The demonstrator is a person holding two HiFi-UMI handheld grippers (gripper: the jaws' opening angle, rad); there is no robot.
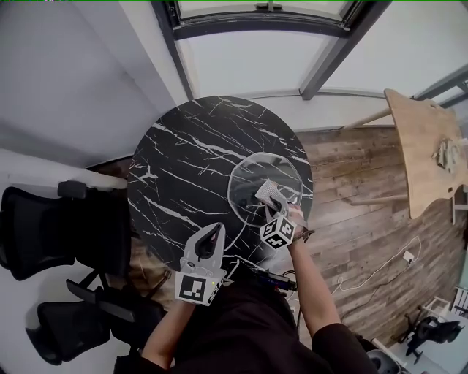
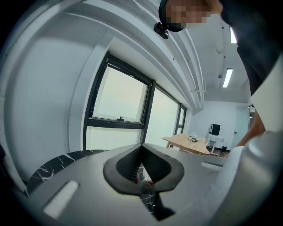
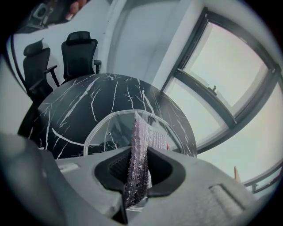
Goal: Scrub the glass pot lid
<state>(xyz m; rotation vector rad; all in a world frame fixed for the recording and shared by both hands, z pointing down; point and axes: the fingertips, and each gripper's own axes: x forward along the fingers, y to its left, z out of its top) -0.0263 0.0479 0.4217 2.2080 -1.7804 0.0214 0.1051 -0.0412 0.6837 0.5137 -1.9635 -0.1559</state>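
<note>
The glass pot lid [image 1: 247, 177] lies flat on the right part of a round black marble table [image 1: 183, 161]. My right gripper [image 1: 272, 199] is over the lid's near side, shut on a silvery scouring pad [image 1: 268, 191]. In the right gripper view the pad [image 3: 142, 137] stands upright between the jaws and hangs over the lid [image 3: 106, 128]. My left gripper [image 1: 216, 232] hovers over the table's near edge, left of the lid and apart from it. In the left gripper view that gripper [image 2: 141, 149] is shut, holds nothing and tilts up toward the windows.
Two black office chairs [image 1: 44, 226] stand left of the table. A wooden table [image 1: 424, 146] is at the far right, with a white cable [image 1: 380, 270] on the plank floor. A window [image 1: 256, 22] runs along the far wall.
</note>
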